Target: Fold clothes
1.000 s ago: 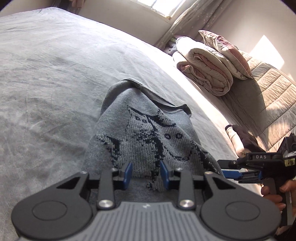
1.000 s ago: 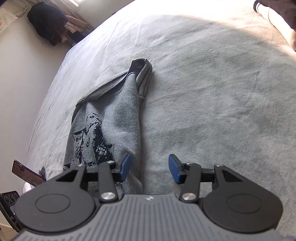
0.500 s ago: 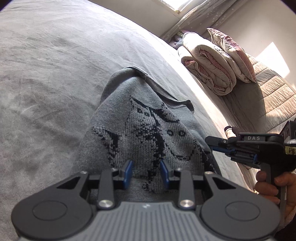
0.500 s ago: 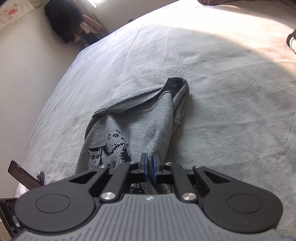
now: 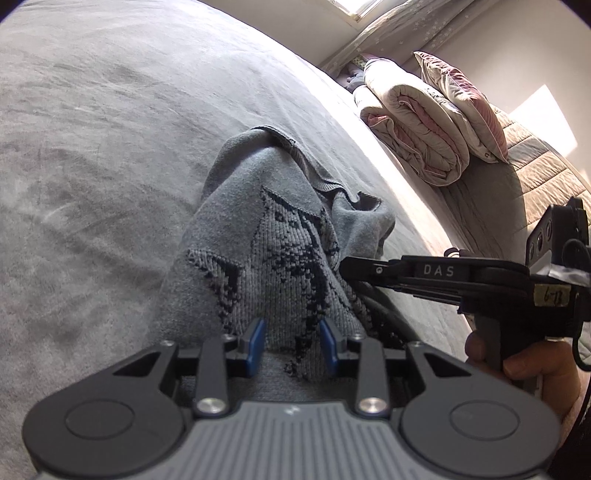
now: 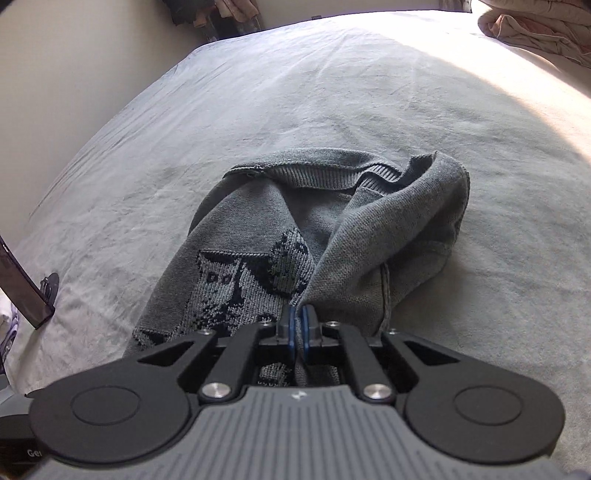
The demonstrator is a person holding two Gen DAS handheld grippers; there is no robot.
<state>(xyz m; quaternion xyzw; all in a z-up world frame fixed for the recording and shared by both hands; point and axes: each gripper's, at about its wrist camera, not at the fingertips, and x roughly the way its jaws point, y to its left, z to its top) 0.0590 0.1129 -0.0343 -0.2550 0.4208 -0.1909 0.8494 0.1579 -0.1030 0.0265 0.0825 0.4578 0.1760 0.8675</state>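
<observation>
Hard daylight falls from a window (image 5: 354, 7) far ahead of the left tool, bleaching the far grey bed sheet (image 6: 461, 66) to glare and casting a bright patch on the pale wall (image 5: 546, 118). The nearer sheet sits in soft shade. Fisheye bending curves every edge; the corners go black.

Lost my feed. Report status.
Right gripper shut on sweater edge. Left gripper part-open around a sweater fold. Bed ahead unobstructed.
</observation>
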